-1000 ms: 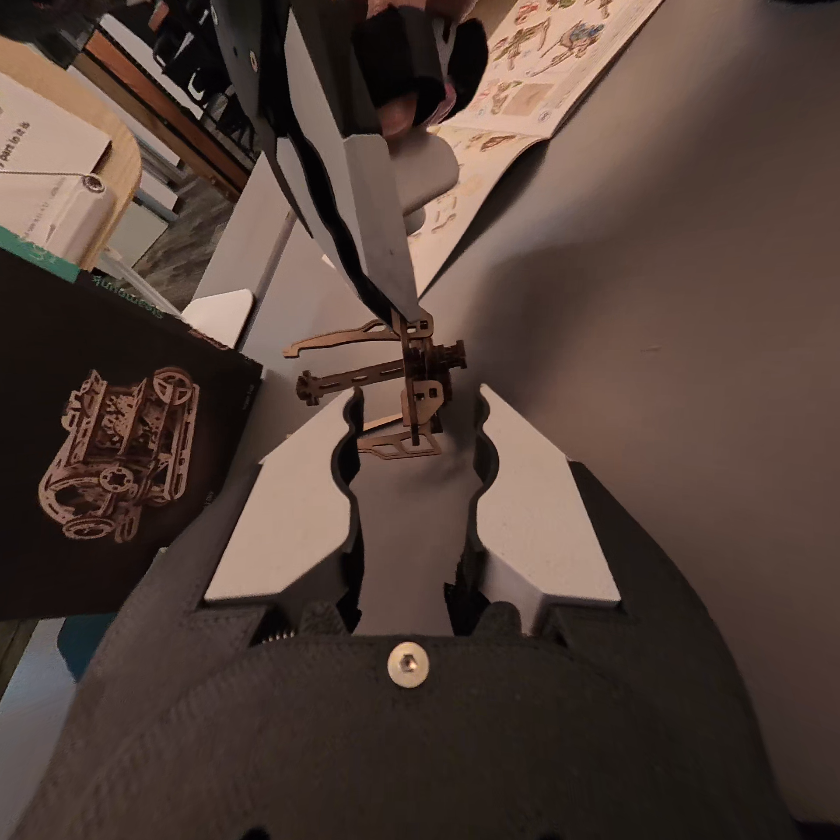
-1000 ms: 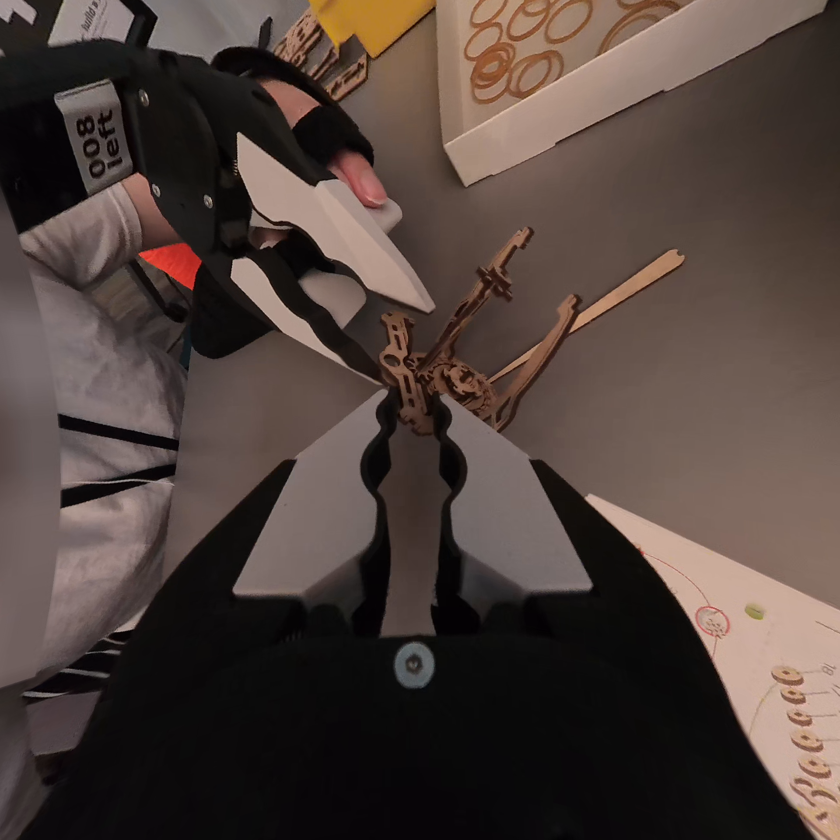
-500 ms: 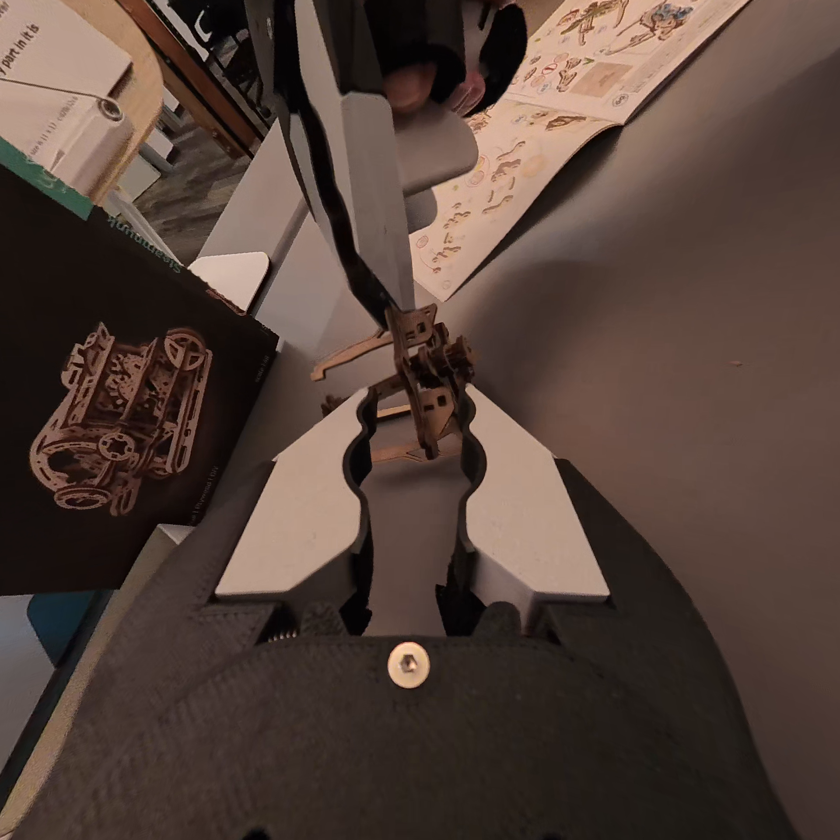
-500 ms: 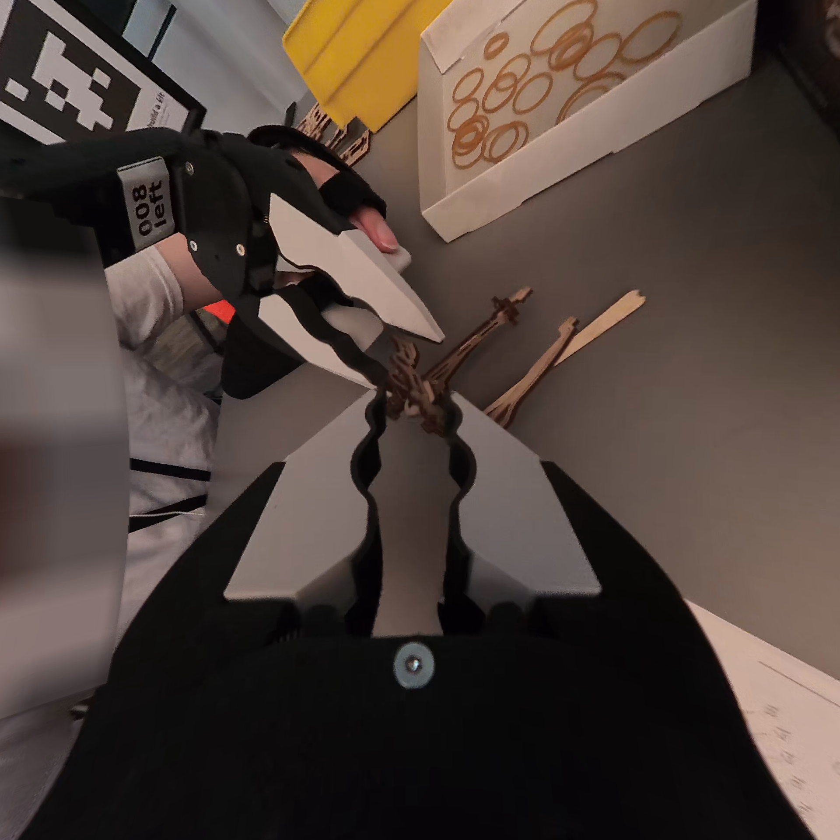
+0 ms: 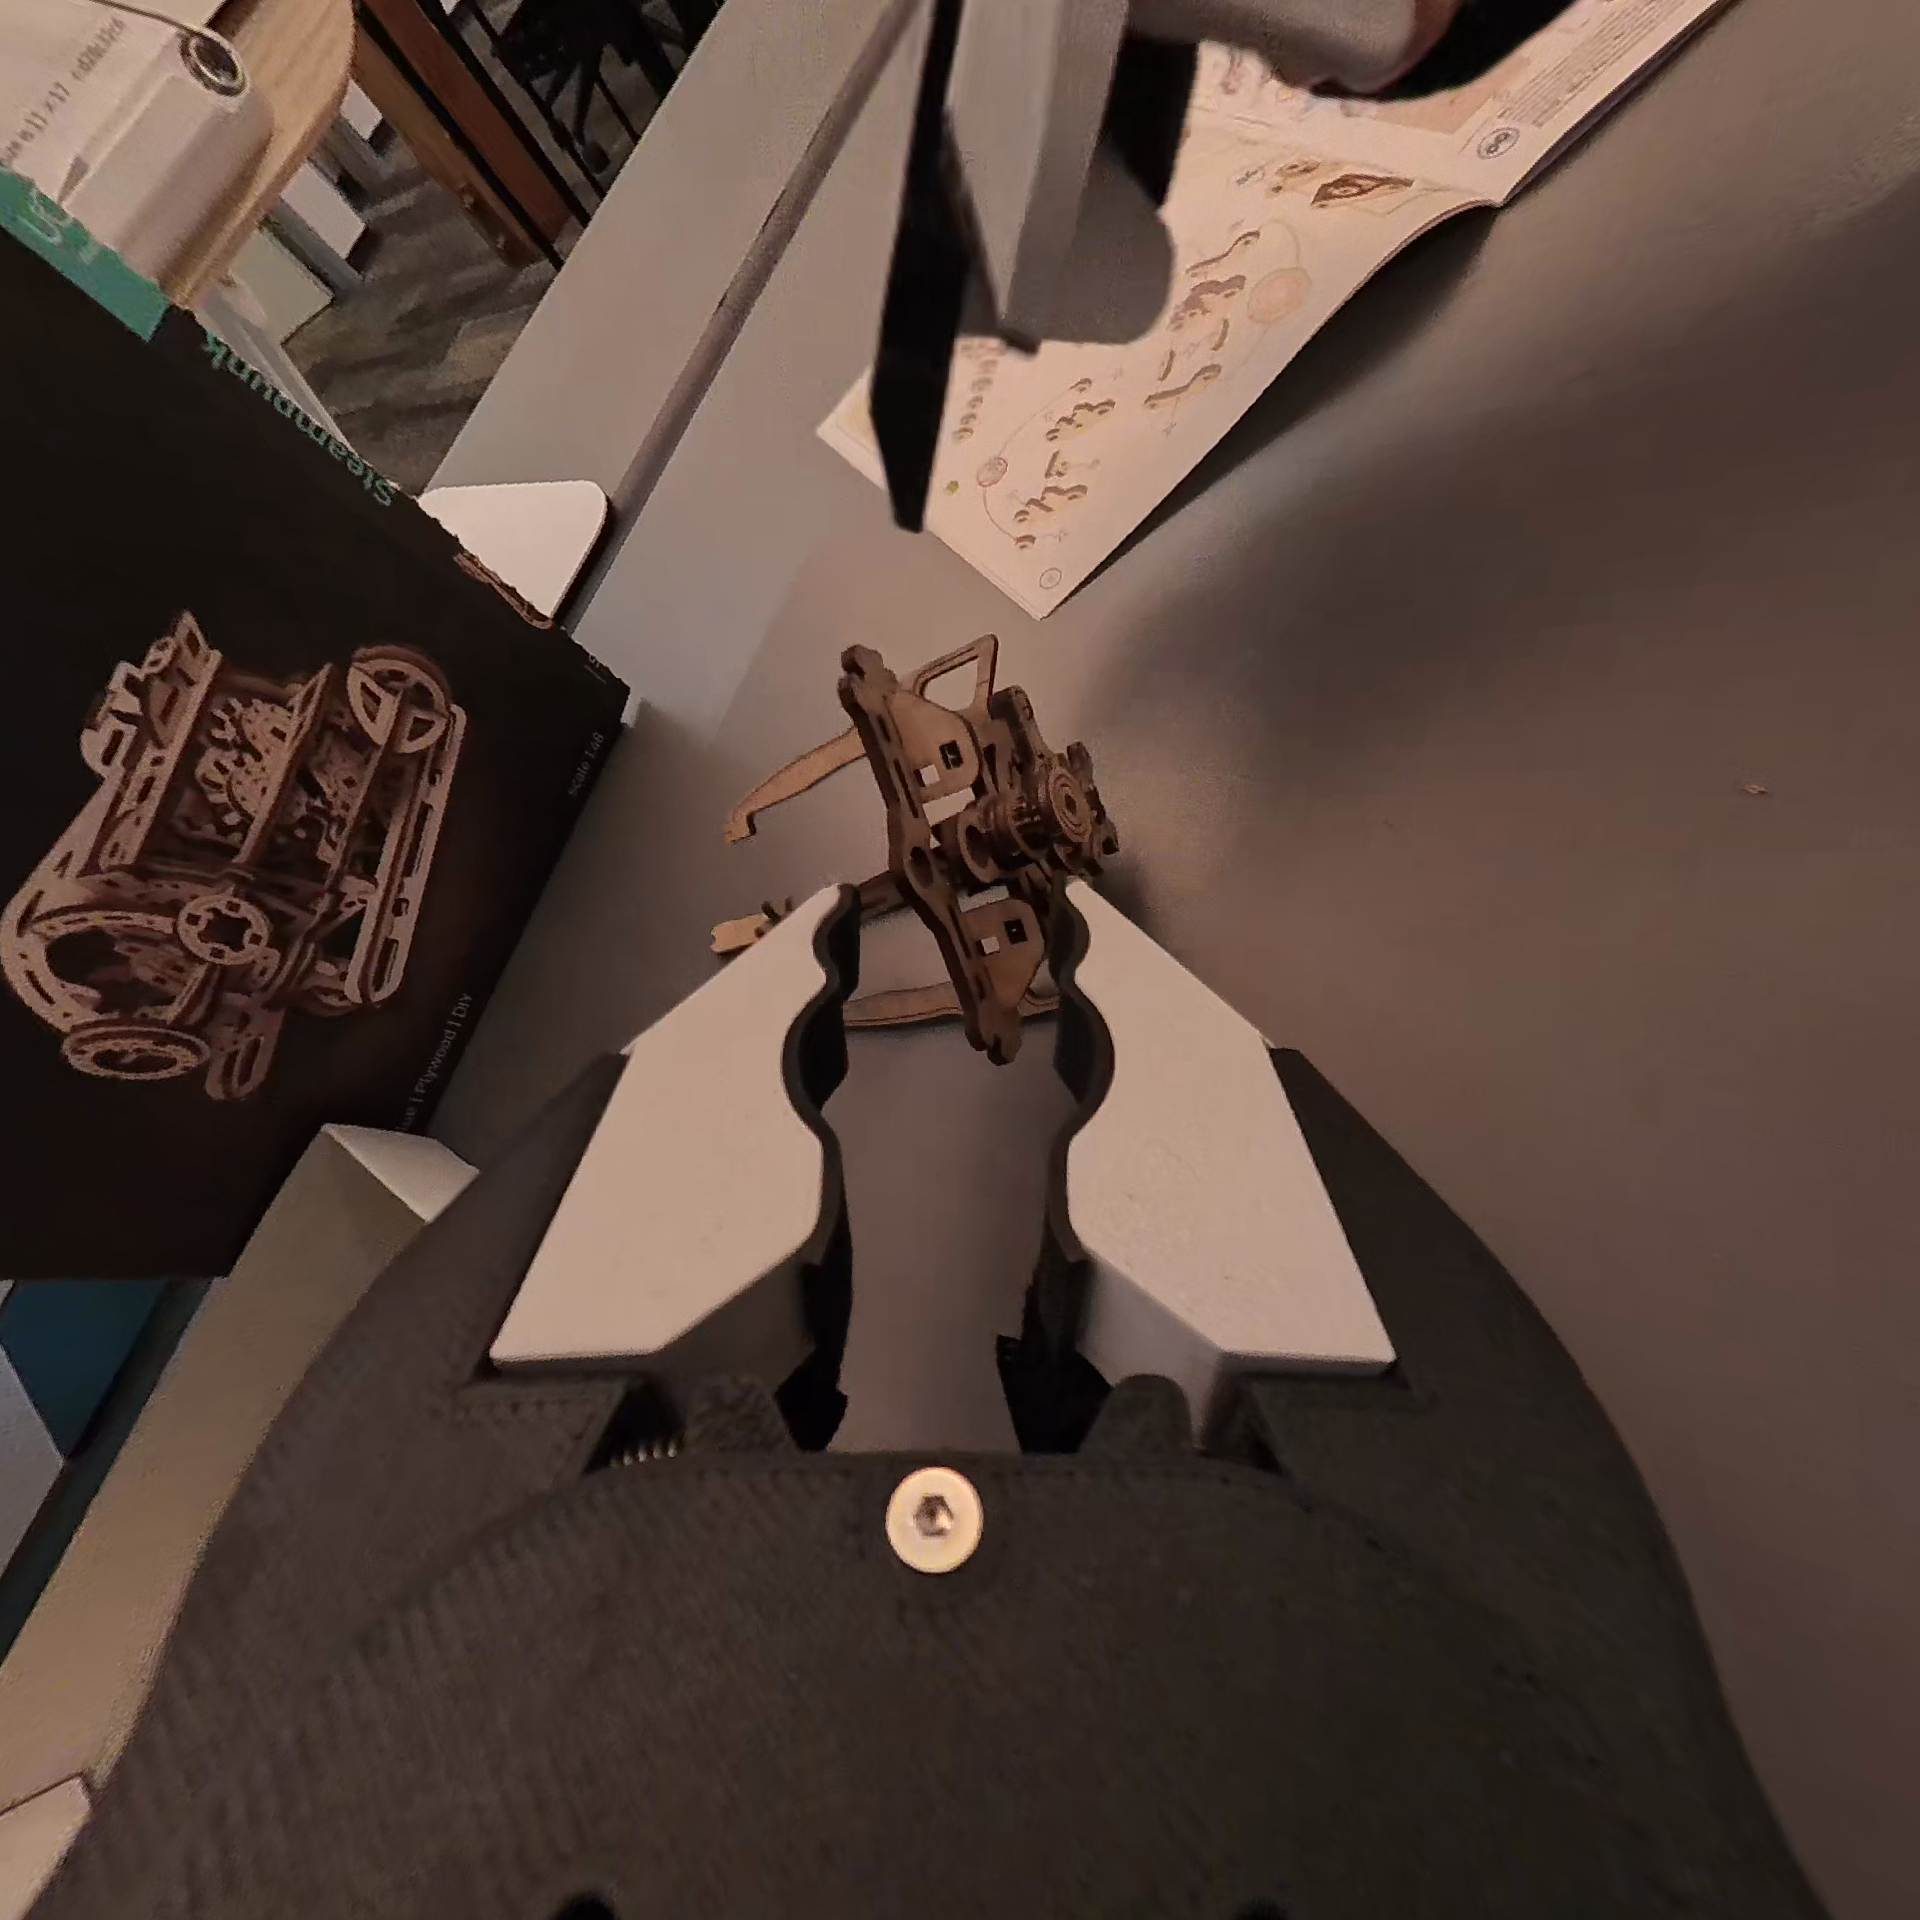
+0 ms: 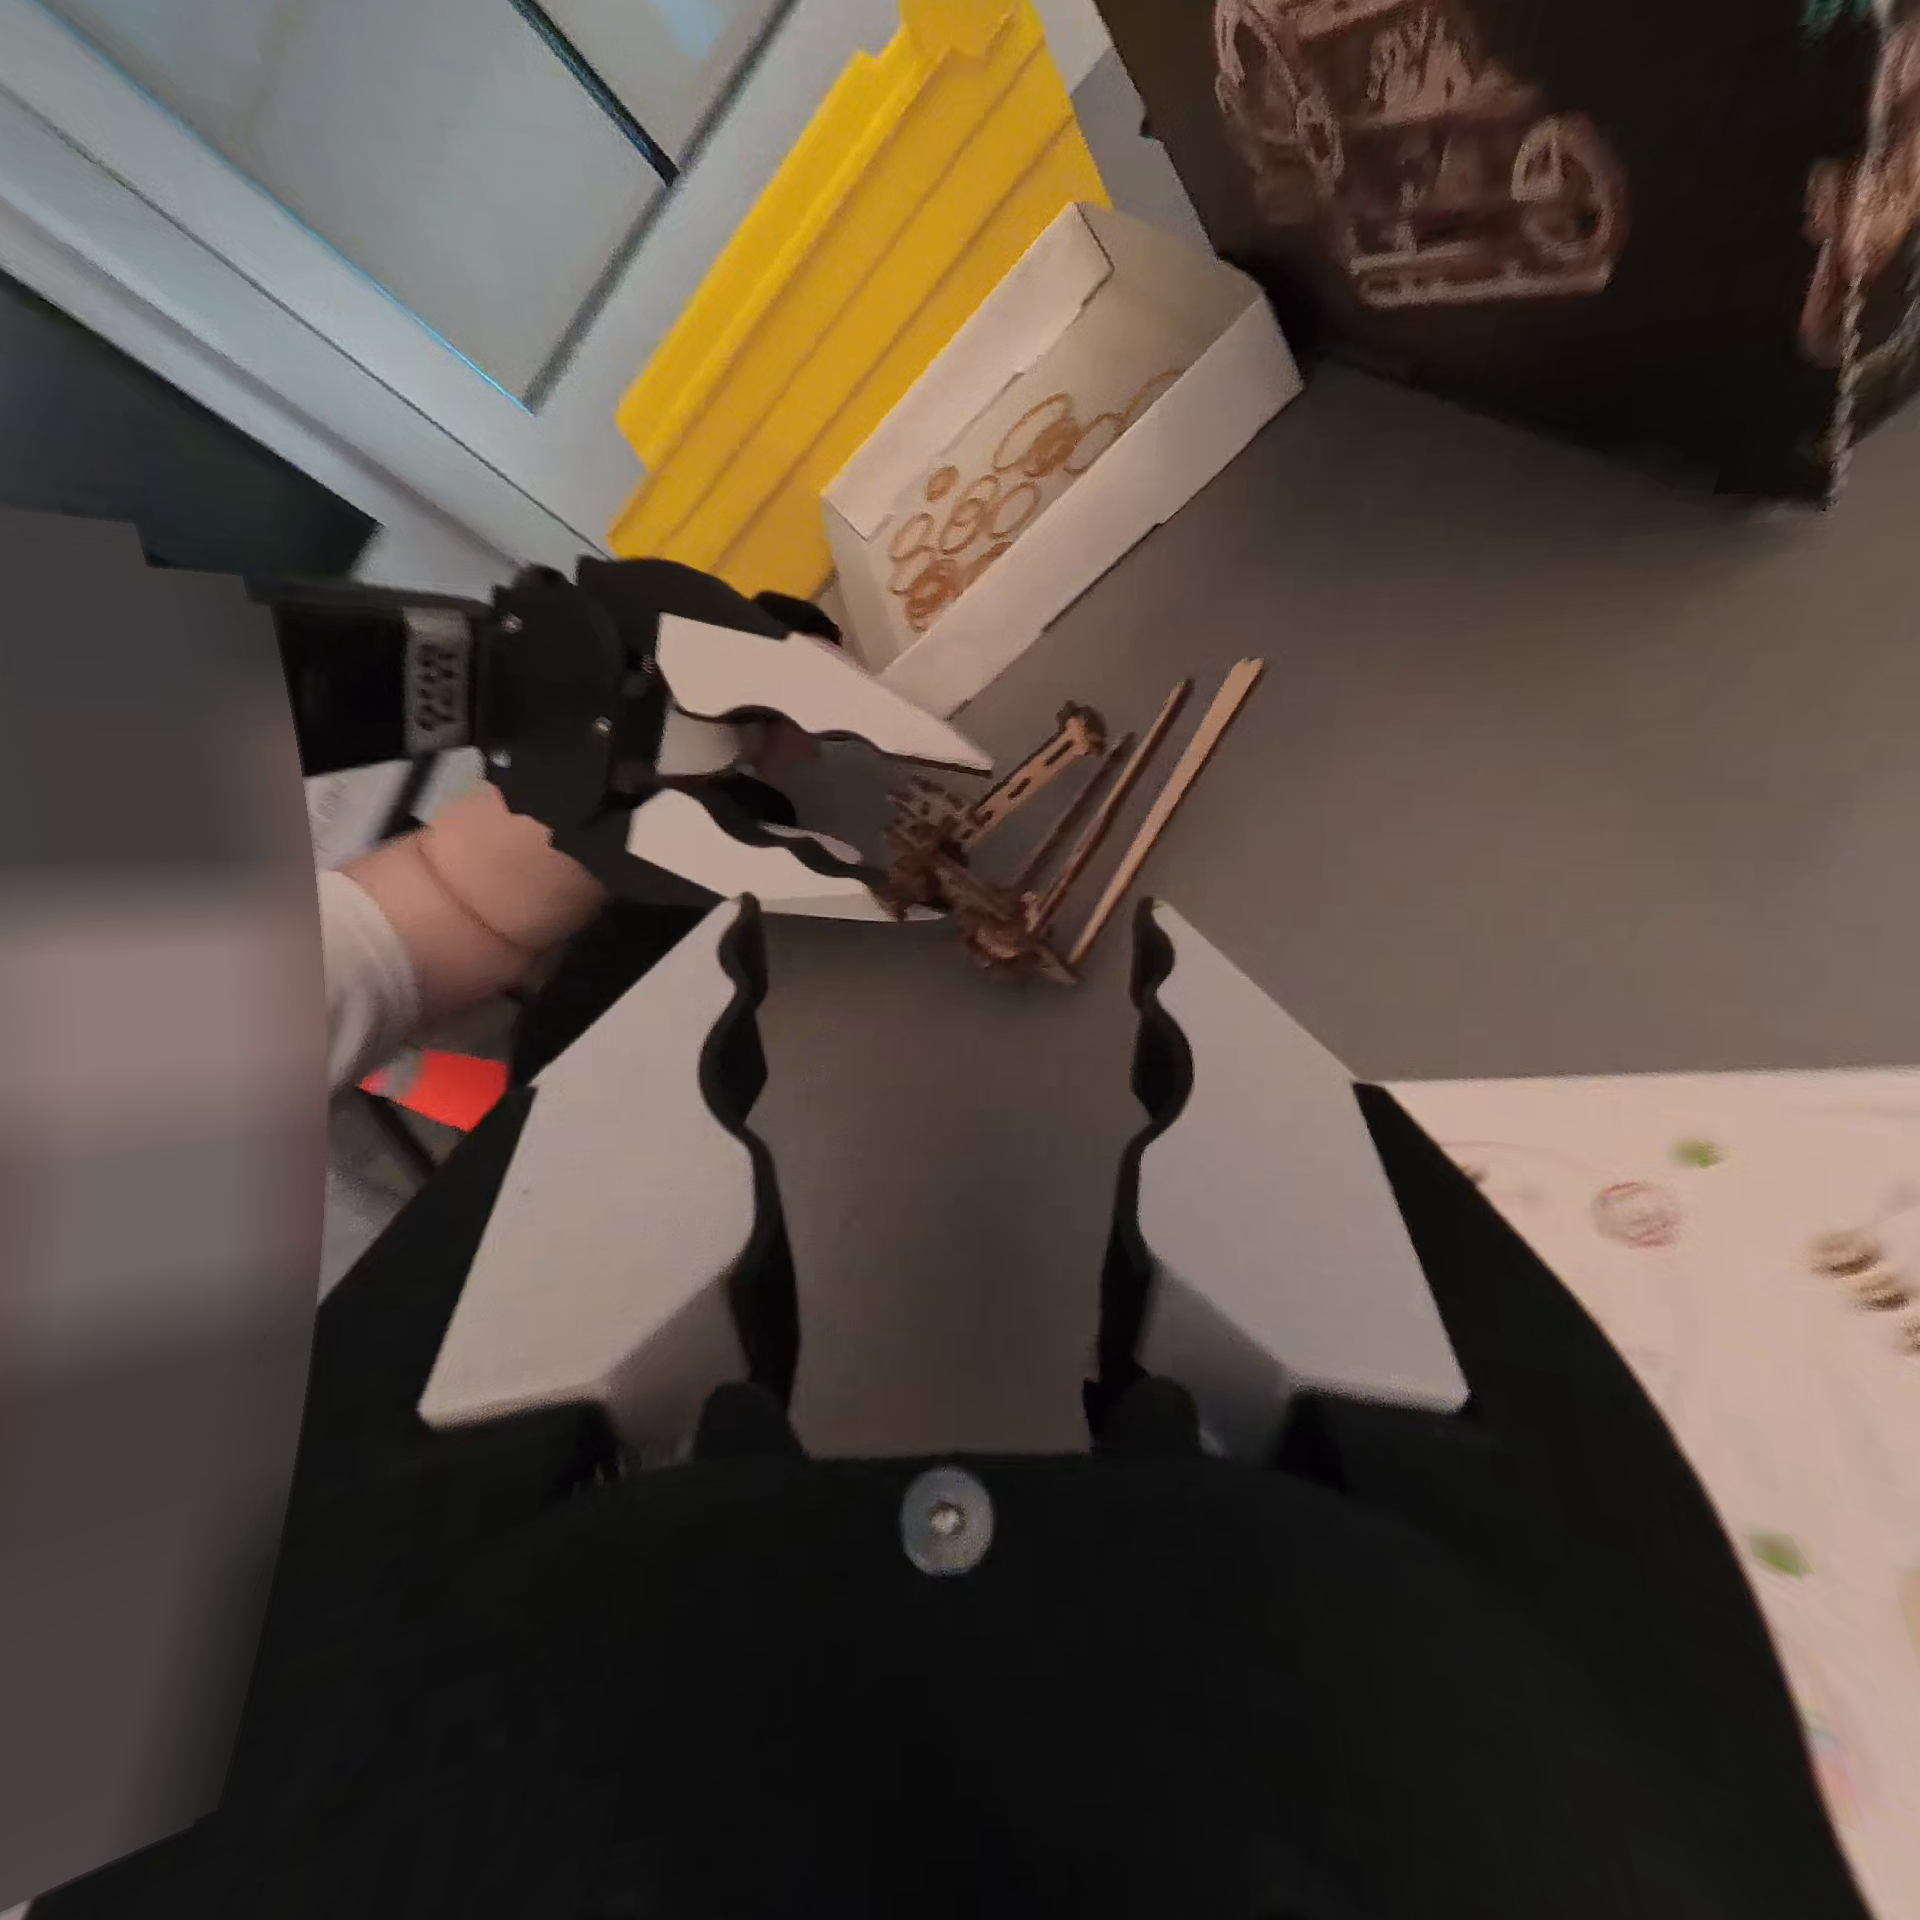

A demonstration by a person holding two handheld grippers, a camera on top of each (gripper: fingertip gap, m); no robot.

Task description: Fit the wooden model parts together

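The wooden assembly [image 5: 977, 831], a small plate with gears and long thin arms, stands between the tips of my left gripper [image 5: 951, 914], which is shut on it just above the grey table [image 5: 1455, 935]. In the right wrist view the left gripper [image 6: 940, 842] pinches the assembly [image 6: 935, 873] from the left, and the assembly's arms [image 6: 1039, 779] point away over the table. My right gripper [image 6: 945, 914] is open and empty, drawn back from the assembly. It shows in the left wrist view [image 5: 987, 260] high above the assembly, blurred.
A black model box [image 5: 260, 831] stands to the left. An open instruction booklet [image 5: 1299, 312] lies beyond the assembly. A white box of rings [image 6: 1039, 499] and a yellow tray [image 6: 883, 312] sit farther back. A loose wooden stick [image 6: 1174, 790] lies beside the assembly. The tips of one gripper are about 7 cm away from the tips of the other.
My left gripper closed in on the assembly and took hold of it. My right gripper let go of it, opened wide and pulled up and away.
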